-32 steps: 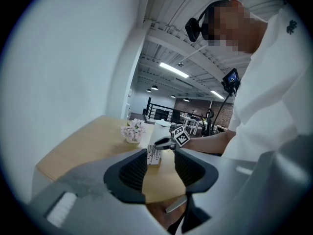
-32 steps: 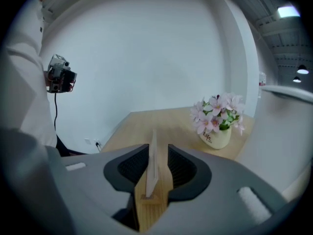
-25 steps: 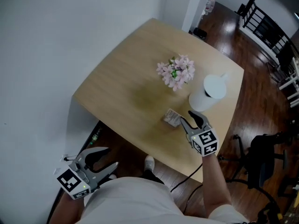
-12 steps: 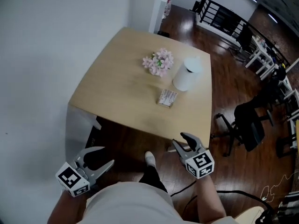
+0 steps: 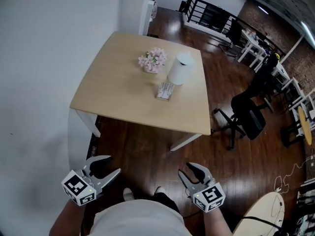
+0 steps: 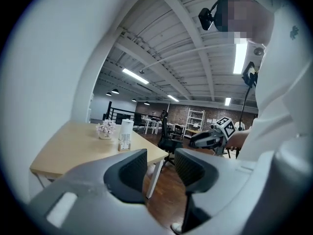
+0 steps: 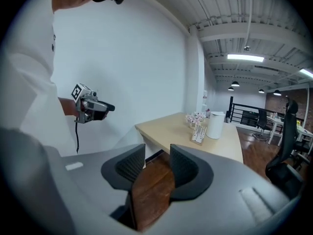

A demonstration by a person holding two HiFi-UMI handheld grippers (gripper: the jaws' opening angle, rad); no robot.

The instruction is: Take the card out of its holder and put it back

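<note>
Looking steeply down here. Up top, a light wooden square surface on white legs, pushed up beside a plain white wall. Toward its far right corner, a small bunch of pale pink flowers and a white cylindrical container just beside it. A bit nearer the front edge, the small white printed card, sitting in its little stand-up holder. Nothing touching either one, so card in, not out.

Down at the bottom of the head view, the grey left tongs and grey right tongs, each with a marker cube, held out over the dark brown plank floor just ahead of a white shirt. Both well apart from the surface and from the card.

Left gripper view: jaws spread apart, nothing between them, just floor and the surface's corner showing through the gap, with the card off in the distance. Right gripper view: same deal, jaws wide apart and empty, bare floorboards in the gap, card and container far off on the surface.

Also a black office chair off to the right of the surface.
</note>
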